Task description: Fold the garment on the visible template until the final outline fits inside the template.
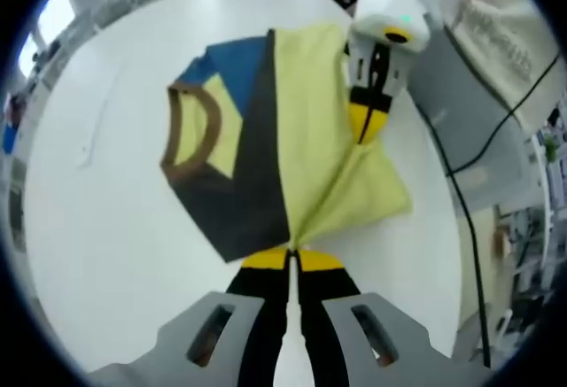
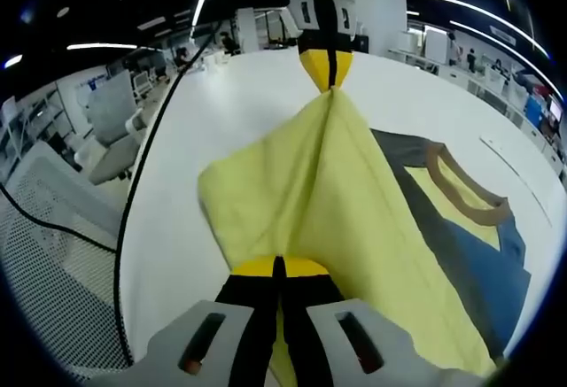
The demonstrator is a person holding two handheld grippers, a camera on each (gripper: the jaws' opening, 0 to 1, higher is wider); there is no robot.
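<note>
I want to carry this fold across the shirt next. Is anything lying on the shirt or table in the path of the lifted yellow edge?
Nothing visible does. Both the left gripper and right gripper hold the yellow edge of the garment, and the table beyond its collar looks bare.

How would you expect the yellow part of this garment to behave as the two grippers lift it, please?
Probably floppy: the garment gathers into pleats where the left gripper pinches it and sags between there and the right gripper. It seems light, since thin pinches hold the raised flap. It looks unlikely to hold a crease unaided.
</note>
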